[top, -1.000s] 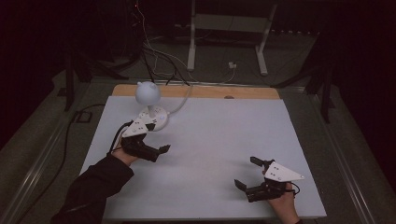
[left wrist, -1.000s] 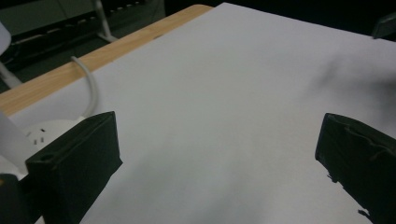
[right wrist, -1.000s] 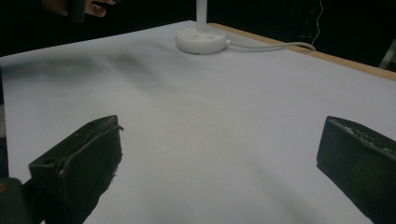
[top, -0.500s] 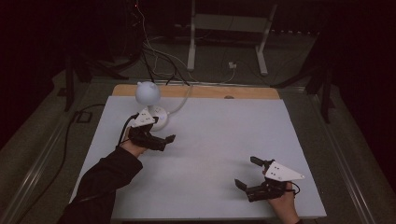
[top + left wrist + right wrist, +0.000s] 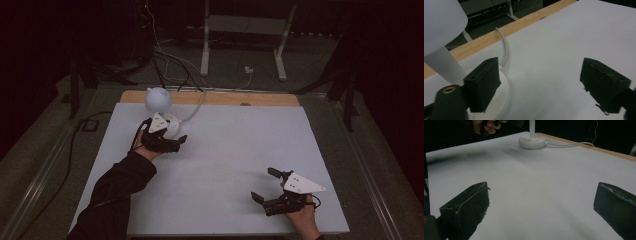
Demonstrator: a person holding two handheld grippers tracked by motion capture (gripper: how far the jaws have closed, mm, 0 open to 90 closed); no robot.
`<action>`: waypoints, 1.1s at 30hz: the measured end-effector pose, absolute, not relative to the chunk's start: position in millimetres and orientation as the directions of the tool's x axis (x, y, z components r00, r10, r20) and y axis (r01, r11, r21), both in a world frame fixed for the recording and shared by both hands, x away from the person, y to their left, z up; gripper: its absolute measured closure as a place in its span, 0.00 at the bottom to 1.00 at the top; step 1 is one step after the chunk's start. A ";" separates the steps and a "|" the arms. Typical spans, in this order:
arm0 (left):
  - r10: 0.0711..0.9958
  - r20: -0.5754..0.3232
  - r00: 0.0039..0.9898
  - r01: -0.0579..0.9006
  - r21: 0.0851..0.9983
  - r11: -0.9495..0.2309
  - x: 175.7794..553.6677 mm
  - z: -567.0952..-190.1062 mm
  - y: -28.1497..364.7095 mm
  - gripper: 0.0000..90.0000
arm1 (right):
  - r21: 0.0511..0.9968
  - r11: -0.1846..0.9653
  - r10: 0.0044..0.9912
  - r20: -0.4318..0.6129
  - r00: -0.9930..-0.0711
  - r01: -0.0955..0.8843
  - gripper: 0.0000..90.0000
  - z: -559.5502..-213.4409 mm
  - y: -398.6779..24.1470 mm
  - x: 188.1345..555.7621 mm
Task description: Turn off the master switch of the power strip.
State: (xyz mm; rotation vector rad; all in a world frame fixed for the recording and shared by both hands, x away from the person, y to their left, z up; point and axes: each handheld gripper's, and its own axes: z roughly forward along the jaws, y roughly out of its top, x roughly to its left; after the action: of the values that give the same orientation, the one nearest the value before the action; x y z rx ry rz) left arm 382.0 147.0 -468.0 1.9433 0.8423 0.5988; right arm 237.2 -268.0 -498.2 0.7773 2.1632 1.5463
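High view: white table (image 5: 225,165) with a wooden strip along its far edge. White lamp (image 5: 159,100), round shade on a stem and disc base, stands at about 11 o'clock on the table, its white cable (image 5: 196,107) trailing off toward 12. Left gripper (image 5: 172,144), jaws apart, sits just beside the lamp base, one jaw against it. Right gripper (image 5: 266,185), jaws apart and empty, rests at 5 o'clock, well apart from the lamp.
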 end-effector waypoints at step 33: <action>0.839 0.224 0.496 0.376 0.815 -0.440 422.8 -501.5 138.5 1.00 | 0.942 0.250 0.623 0.022 -0.782 0.226 0.00 -499.0 -269.0 238.0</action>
State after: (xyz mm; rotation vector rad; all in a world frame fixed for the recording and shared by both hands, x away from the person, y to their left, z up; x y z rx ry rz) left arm 422.8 138.5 -501.5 2.0243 0.9961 0.8253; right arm 238.0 -269.0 -499.0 0.7787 2.1717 1.5433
